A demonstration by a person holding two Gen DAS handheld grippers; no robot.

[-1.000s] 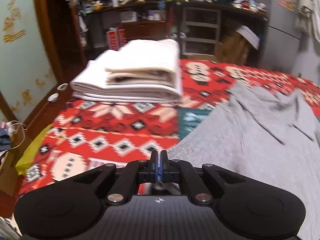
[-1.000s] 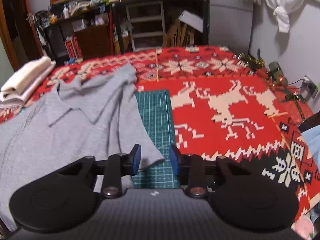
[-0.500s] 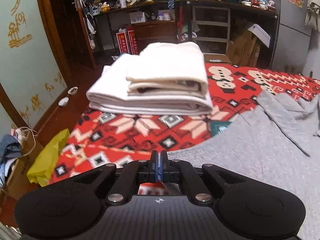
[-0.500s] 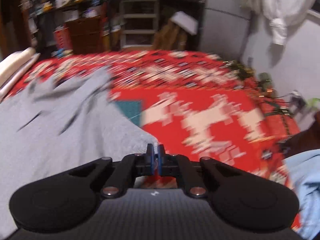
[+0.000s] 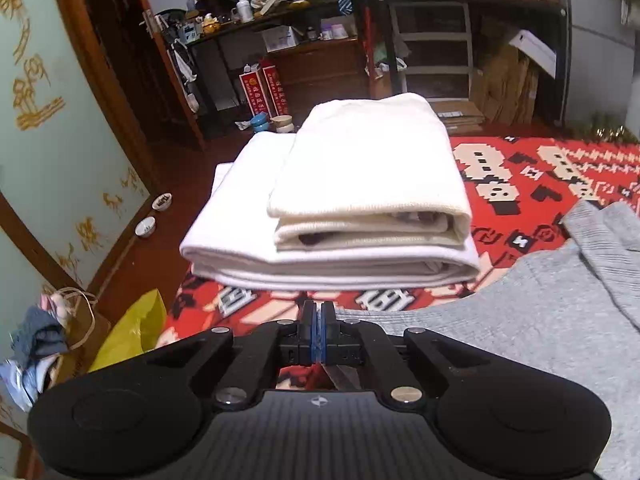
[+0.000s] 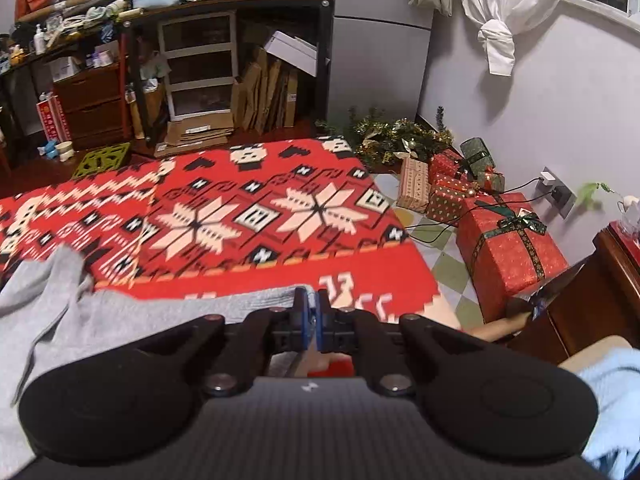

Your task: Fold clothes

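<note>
Grey shirt (image 5: 540, 320) pinched in both tools

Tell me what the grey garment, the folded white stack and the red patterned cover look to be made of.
Grey garment: soft ribbed knit, matte, probably cotton; fine ridges show. Folded white stack: thick woven or knit cloth, matte, with rounded soft folds; the fibre can't be told. Red patterned cover: blocky snowflake motifs suggest a knit or fleece blanket, though they could be printed.

Your left gripper (image 5: 319, 334) and right gripper (image 6: 311, 322) match — matte black ribbed bodies, silver screw heads, two round bulges on each, blue pads (image 5: 314, 336), a small white emblem at centre.
</note>
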